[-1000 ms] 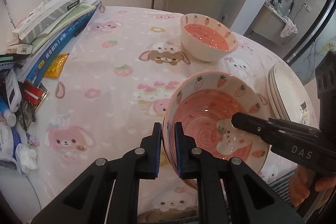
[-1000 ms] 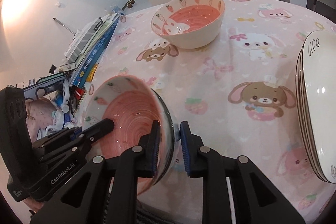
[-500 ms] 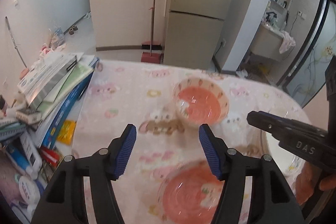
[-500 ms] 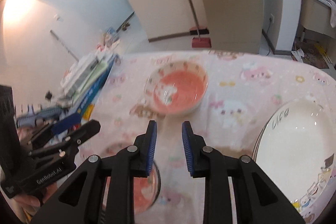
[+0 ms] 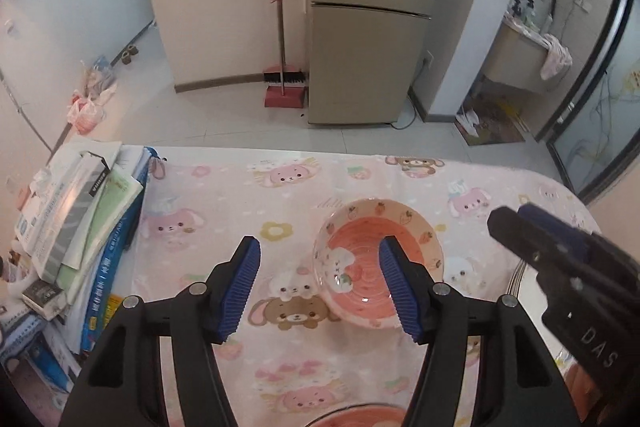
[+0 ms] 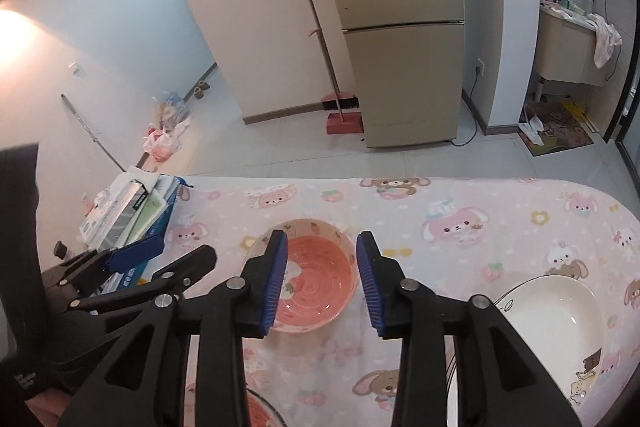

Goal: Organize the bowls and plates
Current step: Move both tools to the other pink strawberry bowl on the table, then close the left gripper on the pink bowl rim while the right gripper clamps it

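The room is a kitchen corner with a tall beige fridge [image 5: 368, 39] and a pink broom with its dustpan [image 5: 282, 83] against the wall. In front of it stands the desk [image 6: 500, 227], covered with a pink cloth full of cartoon rabbits and bears. A pile of books and papers [image 5: 84, 227] lies along the left edge of the desk.

The far pink bowl [image 5: 378, 263] with strawberries on its rim stands upright near the middle of the cloth. A second pink bowl [image 5: 360, 415] shows only as a piece of rim at the bottom edge, just under the grippers. To the right is a stack of white plates [image 6: 548, 323], the top one with a small cartoon animal at its rim.

Both grippers hang above the desk and hold nothing. The left gripper [image 5: 318, 287] has its fingers wide apart, with only cloth and bowl seen far below between them. The right gripper [image 6: 322, 287] is opening its fingers, and nothing is between the blue pads.

I think the step in hand is to go for the far bowl, so that the two bowls can be nested. To do it well, one gripper should come down with one finger inside the rim and one outside, on the side nearest to the person. The fingers should close fully on the rim before lifting, because glazed ceramic is probably slippery and a tilted bowl may swing. The other gripper should stay clear of the plates, since a knock could shift the stack.
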`<state>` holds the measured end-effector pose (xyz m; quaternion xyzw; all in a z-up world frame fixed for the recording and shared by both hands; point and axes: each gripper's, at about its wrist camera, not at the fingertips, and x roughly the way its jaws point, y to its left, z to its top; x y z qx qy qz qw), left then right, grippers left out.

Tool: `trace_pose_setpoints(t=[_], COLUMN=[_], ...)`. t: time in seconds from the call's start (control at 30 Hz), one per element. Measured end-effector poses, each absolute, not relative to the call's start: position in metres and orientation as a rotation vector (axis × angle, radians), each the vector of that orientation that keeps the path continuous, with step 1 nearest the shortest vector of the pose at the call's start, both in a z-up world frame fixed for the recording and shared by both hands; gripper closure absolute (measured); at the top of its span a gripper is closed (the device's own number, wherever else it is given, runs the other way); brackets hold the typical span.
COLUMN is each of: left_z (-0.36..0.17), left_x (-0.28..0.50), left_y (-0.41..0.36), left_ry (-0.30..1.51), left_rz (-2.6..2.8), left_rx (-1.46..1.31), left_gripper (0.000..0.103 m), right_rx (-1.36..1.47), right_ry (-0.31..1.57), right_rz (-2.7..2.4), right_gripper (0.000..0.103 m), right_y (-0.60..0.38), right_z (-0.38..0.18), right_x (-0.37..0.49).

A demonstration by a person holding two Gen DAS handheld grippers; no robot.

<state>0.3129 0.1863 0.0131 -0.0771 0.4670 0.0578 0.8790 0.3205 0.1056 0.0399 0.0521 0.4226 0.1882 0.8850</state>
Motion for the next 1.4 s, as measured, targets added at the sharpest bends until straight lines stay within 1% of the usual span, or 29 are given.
trace_pose_setpoints(t=[0.1,0.17,0.2,0.23,0.37,0.4,0.43,0.47,0.5,0.63,0.67,0.7,0.77,0.93,1.07,1.13,1.2,1.27,1.3,1.4], left_z=[-0.012,-0.035,-0.044,-0.052,-0.063,-0.065,-0.065,-0.066,-0.066,-0.066,-0.068,-0.069,-0.073,-0.080,-0.086,-0.099,-0.108,-0.110,-0.111,-0.108], left_x=[0.303,0.306,0.309,0.312,0.316,0.315,0.314,0.314,0.315,0.320,0.322,0.324,0.329,0.338,0.338,0.342,0.345,0.343,0.341,0.340], left_y=[0.196,0.198,0.201,0.205,0.209,0.209,0.208,0.206,0.204,0.192,0.192,0.191,0.190,0.187,0.186,0.186,0.192,0.200,0.201,0.195], left_ry=[0.925,0.972,1.004,1.029,1.030,1.025,1.014,1.009,1.006,1.001,1.002,1.002,1.010,1.028,1.040,1.110,1.150,1.145,1.144,1.138], left_rz=[0.168,0.123,0.121,0.139,0.096,0.094,0.099,0.111,0.133,0.121,0.131,0.138,0.147,0.177,0.182,0.194,0.197,0.172,0.165,0.182], left_rx=[-0.278,-0.295,-0.305,-0.324,-0.351,-0.359,-0.358,-0.353,-0.336,-0.303,-0.294,-0.284,-0.268,-0.254,-0.351,-0.369,-0.428,-0.503,-0.516,-0.463], left_gripper=[0.039,0.049,0.054,0.057,0.057,0.060,0.066,0.069,0.072,0.072,0.072,0.072,0.072,0.072,0.075,0.081,0.089,0.092,0.092,0.093], right_rx=[0.179,0.210,0.229,0.251,0.237,0.235,0.230,0.210,0.195,0.201,0.186,0.170,0.156,0.205,0.211,0.206,0.204,0.190,0.184,0.173], right_ry=[0.924,0.960,0.980,0.997,1.030,1.036,1.047,1.065,1.080,1.093,1.084,1.069,1.045,1.075,1.102,1.113,1.111,1.109,1.107,1.101], right_rz=[0.401,0.405,0.407,0.410,0.413,0.410,0.407,0.406,0.409,0.369,0.356,0.351,0.383,0.401,0.408,0.404,0.403,0.408,0.408,0.413], right_gripper=[0.068,0.068,0.066,0.066,0.066,0.066,0.066,0.060,0.058,0.058,0.060,0.072,0.092,0.093,0.093,0.093,0.093,0.093,0.093,0.093], right_y=[0.096,0.089,0.088,0.088,0.093,0.093,0.094,0.097,0.100,0.102,0.103,0.105,0.109,0.110,0.111,0.111,0.111,0.113,0.114,0.115], right_z=[0.019,-0.001,-0.008,-0.012,-0.027,-0.029,-0.033,-0.039,-0.044,-0.058,-0.061,-0.062,-0.066,-0.074,-0.076,-0.076,-0.076,-0.075,-0.075,-0.075], right_x=[0.329,0.333,0.337,0.340,0.345,0.347,0.349,0.351,0.351,0.355,0.355,0.355,0.357,0.361,0.362,0.361,0.361,0.360,0.360,0.359])
